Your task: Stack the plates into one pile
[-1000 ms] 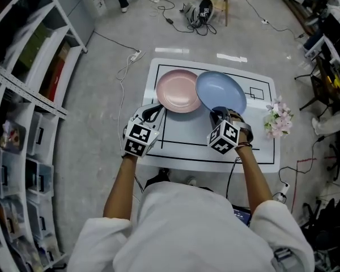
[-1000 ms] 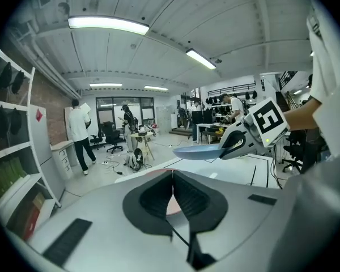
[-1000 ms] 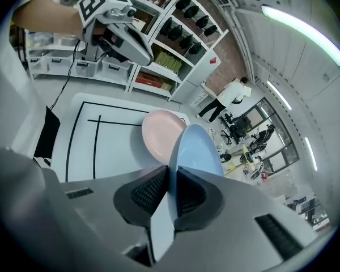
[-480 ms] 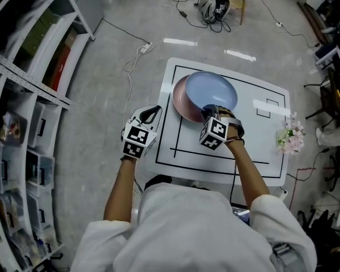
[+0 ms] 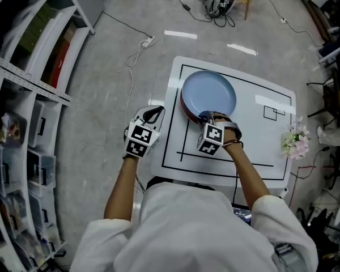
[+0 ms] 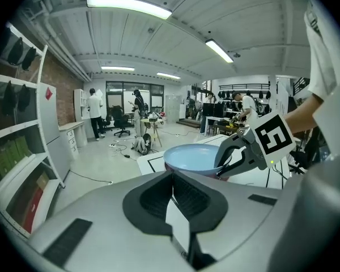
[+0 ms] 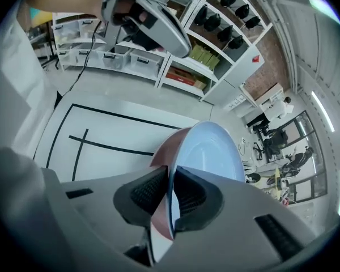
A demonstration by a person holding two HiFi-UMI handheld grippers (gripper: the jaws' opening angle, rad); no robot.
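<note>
While right tongs [image 7: 171, 183] pinch the blue plate [image 5: 208, 92] by its rim over the pink plate [image 5: 185, 107] | left tongs [image 6: 171, 187] pressed together, empty | centre it, apparently almost seated, before letting go.

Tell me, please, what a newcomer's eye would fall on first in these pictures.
The blue plate stands out, covering the pink plate at the far left of the white table. The right gripper is clamped on its near rim, while the left gripper hangs shut and empty beside the table.
</note>
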